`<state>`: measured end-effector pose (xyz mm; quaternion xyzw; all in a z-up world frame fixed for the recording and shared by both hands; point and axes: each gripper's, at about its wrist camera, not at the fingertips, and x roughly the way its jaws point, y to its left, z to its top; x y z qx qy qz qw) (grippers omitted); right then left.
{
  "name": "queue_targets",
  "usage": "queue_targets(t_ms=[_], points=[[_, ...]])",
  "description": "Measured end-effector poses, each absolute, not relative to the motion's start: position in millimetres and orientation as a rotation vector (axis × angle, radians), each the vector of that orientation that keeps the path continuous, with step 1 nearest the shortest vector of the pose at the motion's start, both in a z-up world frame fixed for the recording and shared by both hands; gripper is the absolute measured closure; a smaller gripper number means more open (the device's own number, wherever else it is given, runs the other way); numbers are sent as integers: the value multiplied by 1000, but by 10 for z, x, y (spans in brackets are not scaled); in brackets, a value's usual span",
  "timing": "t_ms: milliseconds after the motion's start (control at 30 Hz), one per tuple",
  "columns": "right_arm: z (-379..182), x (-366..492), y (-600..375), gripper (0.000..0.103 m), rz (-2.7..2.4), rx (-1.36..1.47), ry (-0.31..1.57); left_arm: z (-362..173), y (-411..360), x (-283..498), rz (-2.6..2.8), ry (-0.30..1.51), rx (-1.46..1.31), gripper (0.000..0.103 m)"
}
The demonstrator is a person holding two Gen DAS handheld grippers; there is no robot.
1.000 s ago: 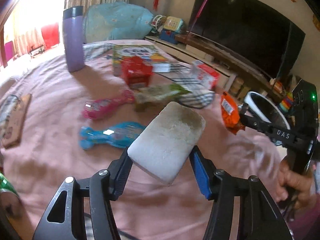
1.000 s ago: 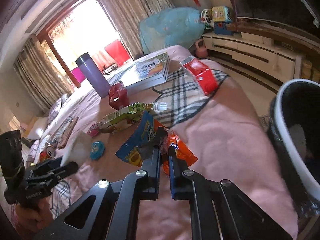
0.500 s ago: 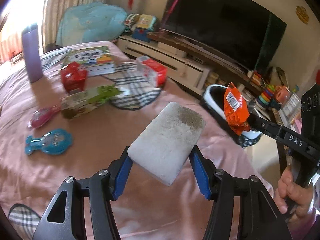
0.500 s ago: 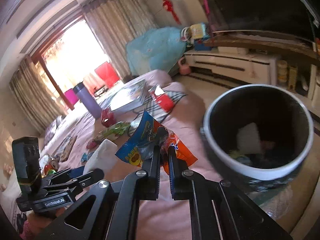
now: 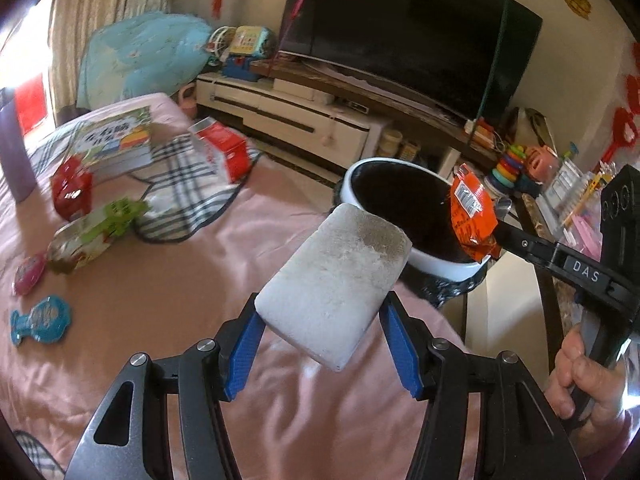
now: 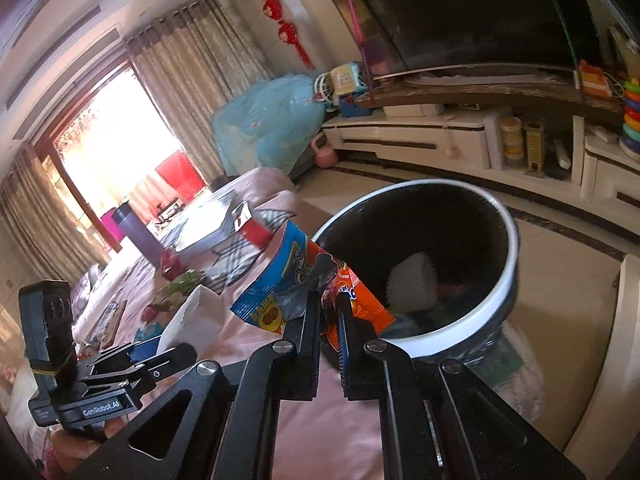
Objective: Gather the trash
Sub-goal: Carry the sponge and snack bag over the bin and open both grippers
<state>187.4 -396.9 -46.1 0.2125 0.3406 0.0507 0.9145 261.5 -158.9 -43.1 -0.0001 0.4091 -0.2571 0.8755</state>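
Right gripper: clenched on an orange and blue snack wrapper, held at the near rim of the trash bin.
Left gripper: grasping a white sponge block by its long sides, above the bed, just short of the bin.
Handling: wrapper looks light, crinkly and slippery, best pinched at an edge; sponge looks soft and light, so squeeze mid-body.
Count left on bed: one green pouch, one pink packet, one blue packet, one red pack, one red-white carton.
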Motion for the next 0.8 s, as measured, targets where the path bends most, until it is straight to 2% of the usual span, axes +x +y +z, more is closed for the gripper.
queue_targets(t_ms=[800], points=[[-610,2149,-4536,96,41,455,772,-361,-2472,3091,-583,834,93,45]])
